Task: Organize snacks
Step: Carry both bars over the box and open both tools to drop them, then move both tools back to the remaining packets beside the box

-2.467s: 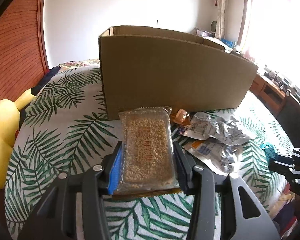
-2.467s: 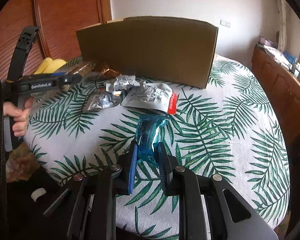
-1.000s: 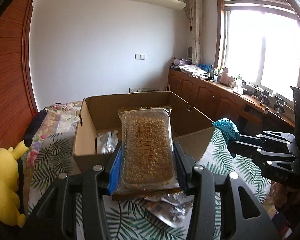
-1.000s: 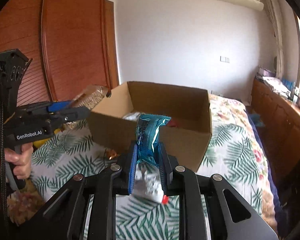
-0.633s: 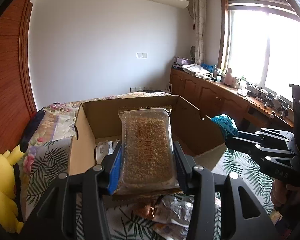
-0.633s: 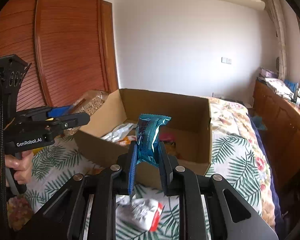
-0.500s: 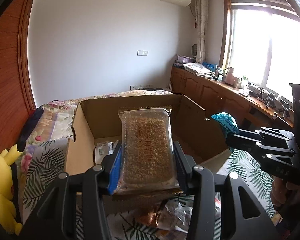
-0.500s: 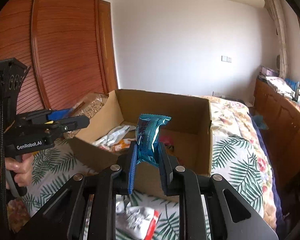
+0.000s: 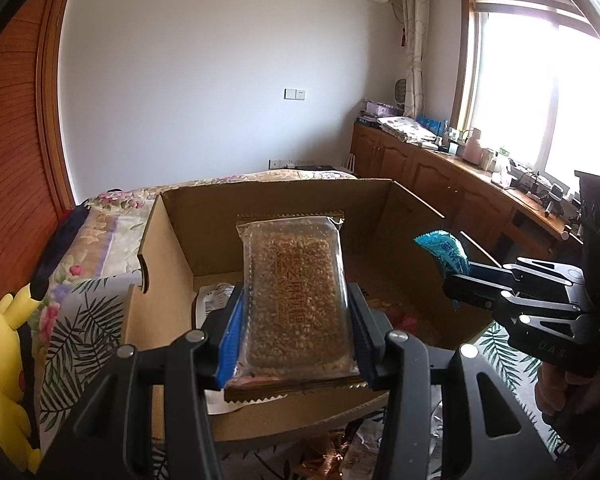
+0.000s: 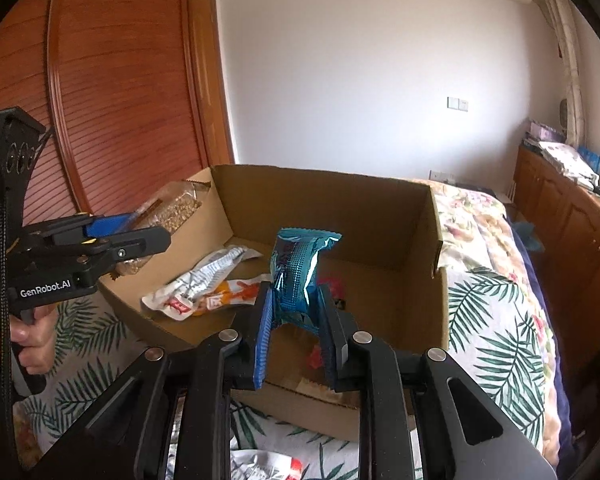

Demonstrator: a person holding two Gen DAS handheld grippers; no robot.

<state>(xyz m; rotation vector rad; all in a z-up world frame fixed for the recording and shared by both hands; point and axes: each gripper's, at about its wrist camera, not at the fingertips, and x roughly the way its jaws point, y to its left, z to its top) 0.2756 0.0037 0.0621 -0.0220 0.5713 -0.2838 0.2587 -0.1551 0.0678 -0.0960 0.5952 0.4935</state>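
Observation:
My left gripper (image 9: 296,300) is shut on a clear packet of golden grain bar (image 9: 292,264), held flat over the near left part of an open cardboard box (image 9: 172,240). My right gripper (image 10: 295,294) holds an upright blue snack packet (image 10: 298,264) over the box (image 10: 340,208); its jaws are opening, and the pads still touch the packet. Inside the box lie a white packet (image 10: 204,276), an orange packet (image 10: 236,294) and something red (image 10: 334,284). Each gripper shows in the other's view: the left gripper (image 10: 140,236) at the box's left wall, the right gripper (image 9: 472,280) at its right wall.
The box stands on a bed with a palm-leaf cover (image 10: 492,320). Loose packets (image 10: 268,464) lie on the cover in front of the box. A yellow plush toy (image 9: 4,360) sits at the left edge. Wooden cabinets (image 9: 440,184) line the right wall, and a wooden wardrobe (image 10: 120,120) the left.
Both grippers have moved forward and slightly down with their packets, from in front of the box to above its opening. More of the box's inside shows now.

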